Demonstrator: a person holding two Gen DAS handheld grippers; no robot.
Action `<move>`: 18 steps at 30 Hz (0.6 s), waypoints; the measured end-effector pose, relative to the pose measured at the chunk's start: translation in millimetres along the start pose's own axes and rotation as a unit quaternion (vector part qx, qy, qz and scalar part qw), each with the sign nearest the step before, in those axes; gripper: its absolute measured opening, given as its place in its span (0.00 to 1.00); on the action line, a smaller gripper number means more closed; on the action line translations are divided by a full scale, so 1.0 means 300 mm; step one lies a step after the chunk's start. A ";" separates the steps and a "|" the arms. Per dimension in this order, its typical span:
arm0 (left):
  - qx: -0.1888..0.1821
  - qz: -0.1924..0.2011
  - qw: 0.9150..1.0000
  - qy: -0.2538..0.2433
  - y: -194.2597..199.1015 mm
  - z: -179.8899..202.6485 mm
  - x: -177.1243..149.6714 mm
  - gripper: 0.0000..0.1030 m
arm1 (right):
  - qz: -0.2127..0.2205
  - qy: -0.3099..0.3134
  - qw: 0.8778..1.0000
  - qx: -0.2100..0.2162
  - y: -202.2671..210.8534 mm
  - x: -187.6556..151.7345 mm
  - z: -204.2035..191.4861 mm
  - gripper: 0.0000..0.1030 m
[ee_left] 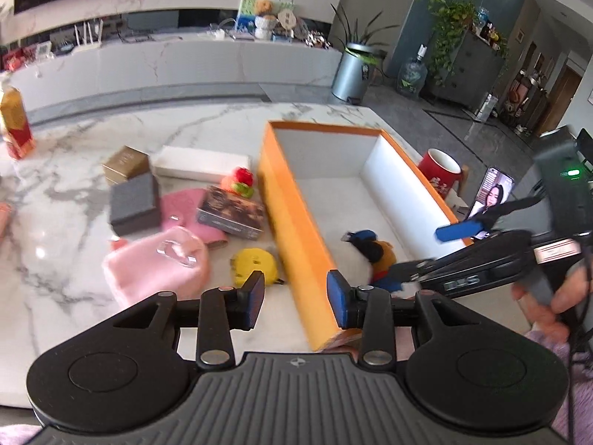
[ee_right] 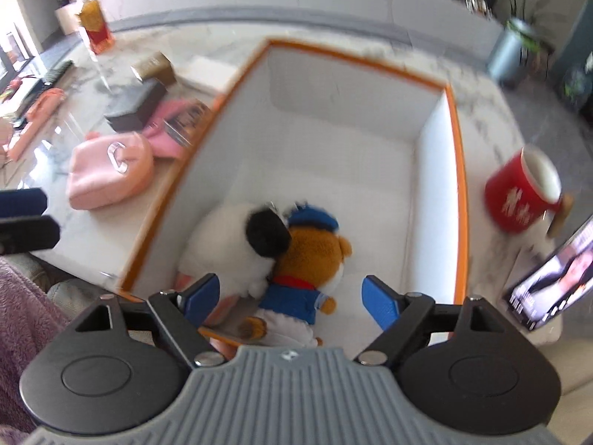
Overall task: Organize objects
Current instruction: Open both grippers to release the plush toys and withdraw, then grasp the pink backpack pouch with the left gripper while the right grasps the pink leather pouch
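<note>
An orange box (ee_left: 285,200) with a white inside stands on the marble table; it also shows in the right wrist view (ee_right: 457,141). Two plush toys lie in its near end: a white dog with black ears (ee_right: 229,237) and a brown bear in a blue outfit (ee_right: 307,259). My right gripper (ee_right: 291,293) is open just above the toys, holding nothing. My left gripper (ee_left: 296,296) is open, its jaws on either side of the box's near left wall without touching it. Left of the box lie a pink pouch (ee_left: 159,263), a yellow toy (ee_left: 255,263) and a dark printed box (ee_left: 231,213).
On the table left of the box are a black box (ee_left: 135,204), a gold box (ee_left: 126,165), a white long box (ee_left: 202,167), a red-and-green toy (ee_left: 241,181) and a red carton (ee_left: 15,126). A red mug (ee_right: 519,196) and a phone (ee_right: 552,278) stand right of the box.
</note>
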State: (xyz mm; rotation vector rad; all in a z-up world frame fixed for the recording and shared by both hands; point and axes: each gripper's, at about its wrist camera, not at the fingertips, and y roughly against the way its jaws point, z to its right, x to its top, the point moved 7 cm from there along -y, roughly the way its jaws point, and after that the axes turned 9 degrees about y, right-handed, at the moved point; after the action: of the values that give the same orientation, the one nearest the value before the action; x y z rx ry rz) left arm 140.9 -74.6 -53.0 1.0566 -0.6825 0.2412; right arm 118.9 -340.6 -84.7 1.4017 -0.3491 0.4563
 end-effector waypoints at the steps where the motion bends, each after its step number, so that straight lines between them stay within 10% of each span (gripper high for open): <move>1: 0.004 0.006 1.000 -0.001 0.018 -0.021 0.005 0.43 | 0.017 0.008 1.000 0.000 0.011 0.023 -0.022 0.82; 11: 0.056 0.036 0.998 0.016 0.103 -0.268 0.034 0.43 | 0.112 0.063 0.990 0.065 0.091 0.196 -0.204 0.81; 18: 0.074 0.029 0.995 -0.054 0.031 -0.324 0.014 0.56 | 0.064 0.099 0.989 0.090 -0.062 0.272 -0.334 0.55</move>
State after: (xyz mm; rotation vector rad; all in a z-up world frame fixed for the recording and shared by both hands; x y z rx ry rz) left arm 178.4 13.2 -74.0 1.1984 -0.8024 0.2893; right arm 195.5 -235.5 -74.6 1.4989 -0.2402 0.7425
